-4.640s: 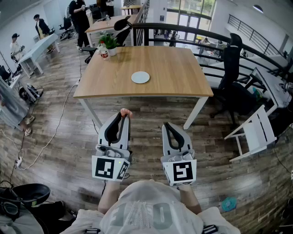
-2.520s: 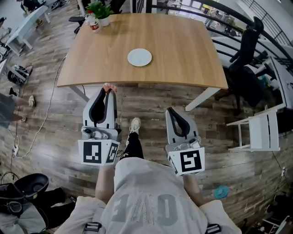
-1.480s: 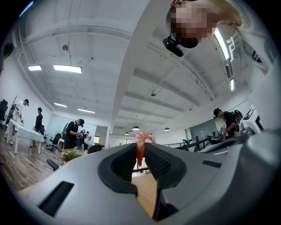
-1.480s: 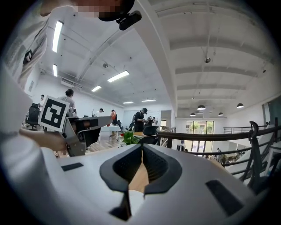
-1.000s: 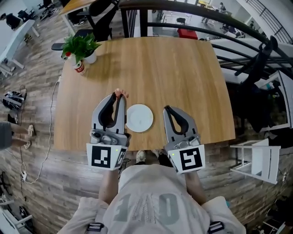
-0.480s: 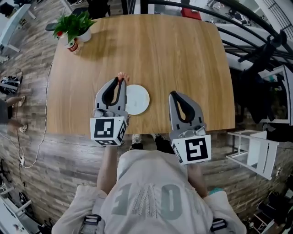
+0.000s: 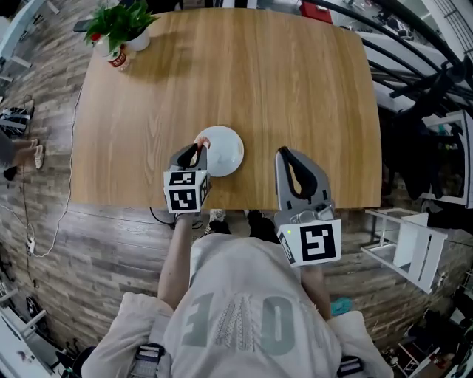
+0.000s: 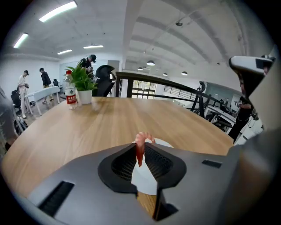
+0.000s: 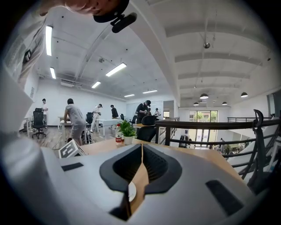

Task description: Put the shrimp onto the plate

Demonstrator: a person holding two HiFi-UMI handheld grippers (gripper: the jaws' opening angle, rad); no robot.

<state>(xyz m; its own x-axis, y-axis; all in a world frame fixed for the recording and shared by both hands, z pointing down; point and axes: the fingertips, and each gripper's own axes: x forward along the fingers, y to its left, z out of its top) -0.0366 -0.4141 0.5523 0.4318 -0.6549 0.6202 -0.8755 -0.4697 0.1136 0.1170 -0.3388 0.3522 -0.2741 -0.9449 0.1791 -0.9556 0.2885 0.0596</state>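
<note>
Left claw [image 8: 139, 148]: clenched on the shrimp [image 8: 140, 143], which stands upright between the tips.
Shrimp: over the 9 o'clock rim of the plate [image 7: 225, 151]; contact cannot be told.
Right claw [image 7: 285, 152]: jaws together, nothing between, at the plate's 3 o'clock, apart from it.
Worktop [image 7: 259, 81]: plate near its 6 o'clock edge; potted plant [image 7: 118, 22] at its 11 o'clock corner.

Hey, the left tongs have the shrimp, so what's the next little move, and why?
Probably ease the left tongs a little to the right and down, toward the middle of the plate, before opening. They are shut on the shrimp, which hangs only over the plate's left rim and apparently isn't resting on it.
</note>
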